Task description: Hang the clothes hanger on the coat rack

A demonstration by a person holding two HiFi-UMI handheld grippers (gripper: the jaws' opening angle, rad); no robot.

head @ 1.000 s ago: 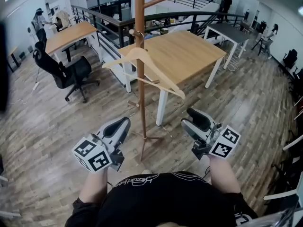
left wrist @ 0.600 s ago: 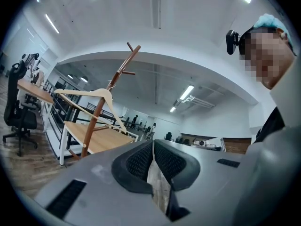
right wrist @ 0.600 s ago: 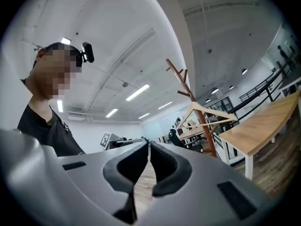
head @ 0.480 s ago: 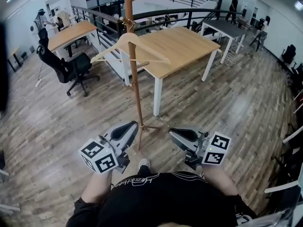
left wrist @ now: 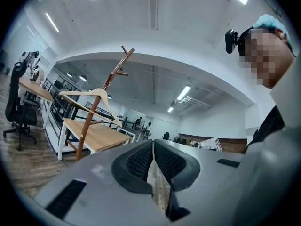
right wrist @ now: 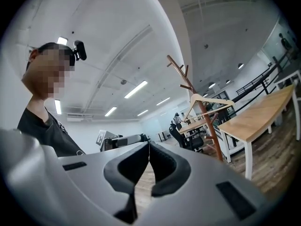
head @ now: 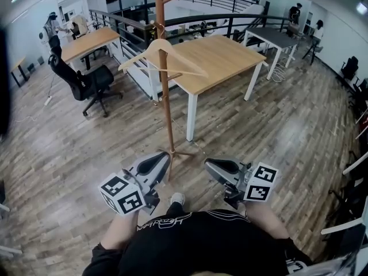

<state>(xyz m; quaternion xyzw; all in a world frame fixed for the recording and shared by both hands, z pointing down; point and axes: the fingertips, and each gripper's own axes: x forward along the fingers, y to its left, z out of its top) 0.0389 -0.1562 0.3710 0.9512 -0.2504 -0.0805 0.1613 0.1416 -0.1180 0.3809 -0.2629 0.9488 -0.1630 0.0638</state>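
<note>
Both grippers sit low in the head view, close to the person's body and well apart from the rack [head: 165, 108]. The left gripper [head: 163, 156] has its pads pressed together with nothing between them. The right gripper [head: 210, 163] is the same: jaws together, empty. The hanger [head: 140, 54] is in the upper middle of the frame, up against the rack's pole and free of both tools, so the task looks done.

The main risk, as I judge it, is a shallow seat. If the hook only rests on the tip of a peg, a swing of the hanger or a knock to the pole could drop it to the floor [head: 69, 148]. A foot is near the rack's base, so a careless step could cause that knock.

The hook and the peg under it are too small to make out, so how well it is seated cannot be told. The rack's top is cut off at the upper edge, and the left gripper covers part of its base.
</note>
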